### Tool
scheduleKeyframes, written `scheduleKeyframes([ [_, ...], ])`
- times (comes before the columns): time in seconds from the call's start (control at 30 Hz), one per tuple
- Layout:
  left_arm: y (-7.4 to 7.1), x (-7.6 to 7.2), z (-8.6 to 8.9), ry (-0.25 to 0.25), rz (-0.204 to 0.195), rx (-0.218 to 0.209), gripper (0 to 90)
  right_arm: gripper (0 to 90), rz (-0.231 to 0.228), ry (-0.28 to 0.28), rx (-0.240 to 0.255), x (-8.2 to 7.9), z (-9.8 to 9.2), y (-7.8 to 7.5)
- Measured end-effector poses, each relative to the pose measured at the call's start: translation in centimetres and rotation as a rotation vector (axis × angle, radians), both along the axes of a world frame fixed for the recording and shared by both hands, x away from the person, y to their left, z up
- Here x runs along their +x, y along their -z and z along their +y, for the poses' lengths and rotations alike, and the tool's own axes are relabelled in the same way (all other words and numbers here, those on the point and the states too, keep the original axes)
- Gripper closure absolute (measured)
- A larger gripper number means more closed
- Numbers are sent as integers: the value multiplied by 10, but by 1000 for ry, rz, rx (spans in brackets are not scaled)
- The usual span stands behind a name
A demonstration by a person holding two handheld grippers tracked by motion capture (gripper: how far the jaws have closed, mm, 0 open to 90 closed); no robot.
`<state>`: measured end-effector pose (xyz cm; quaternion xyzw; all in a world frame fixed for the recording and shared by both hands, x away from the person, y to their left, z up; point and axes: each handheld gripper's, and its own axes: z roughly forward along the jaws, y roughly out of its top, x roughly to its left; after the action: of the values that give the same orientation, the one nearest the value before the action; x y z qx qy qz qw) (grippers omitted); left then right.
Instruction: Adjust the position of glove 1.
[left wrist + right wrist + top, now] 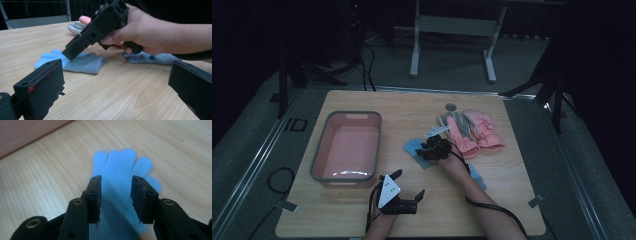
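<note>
Your left gripper (408, 186) waits with jaws wide apart on nothing, the blue glove (120, 195) ahead of its tips. Your right gripper (116, 200) straddles the glove's palm, jaws part-closed, apparently not yet pinching. You're at the grasp: lower slightly and close.

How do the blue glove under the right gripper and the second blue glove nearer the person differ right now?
The blue glove lies flat with its fingers spread, in plain sight; the second blue glove is mostly hidden beneath the person's right hand. The right gripper has its jaws apart over the first glove, pads not pressing, while nothing reaches for the second. The first shows plain knit; the second shows dark dots. Both are light blue and rest on the wooden table.
</note>
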<state>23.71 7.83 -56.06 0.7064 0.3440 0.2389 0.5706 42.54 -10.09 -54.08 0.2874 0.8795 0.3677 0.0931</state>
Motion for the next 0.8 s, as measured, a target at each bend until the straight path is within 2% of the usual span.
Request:
scheduleKeyframes([
  [0.1,0,0,0,-1,-1,0,5,626,12,-14,-21,1,2,8],
  [0.13,0,0,0,-1,-2,0,5,636,8,-13,-13,0,1,9],
  [0.23,0,0,0,-3,-1,-1,5,737,4,-5,-11,-1,0,10],
  [0.3,0,0,0,-3,0,-1,5,804,9,12,-6,-2,1,10],
  [0.43,0,1,0,2,4,-3,5,853,6,77,4,-6,4,9],
  [0.5,0,1,0,3,6,-4,5,867,-4,126,6,-10,4,4],
  [0.57,0,1,0,2,5,-6,5,870,-5,172,29,-16,1,-4],
  [0.6,0,1,0,2,5,-6,5,870,-5,172,29,-16,1,-4],
  [0.67,0,0,0,-2,0,-6,5,872,-29,225,47,-28,-6,-20],
  [0.73,0,0,0,-4,-3,-3,5,872,-32,256,71,-37,-11,-30],
  [0.8,0,0,0,-7,-4,-2,5,873,-54,296,78,-48,-17,-40],
])
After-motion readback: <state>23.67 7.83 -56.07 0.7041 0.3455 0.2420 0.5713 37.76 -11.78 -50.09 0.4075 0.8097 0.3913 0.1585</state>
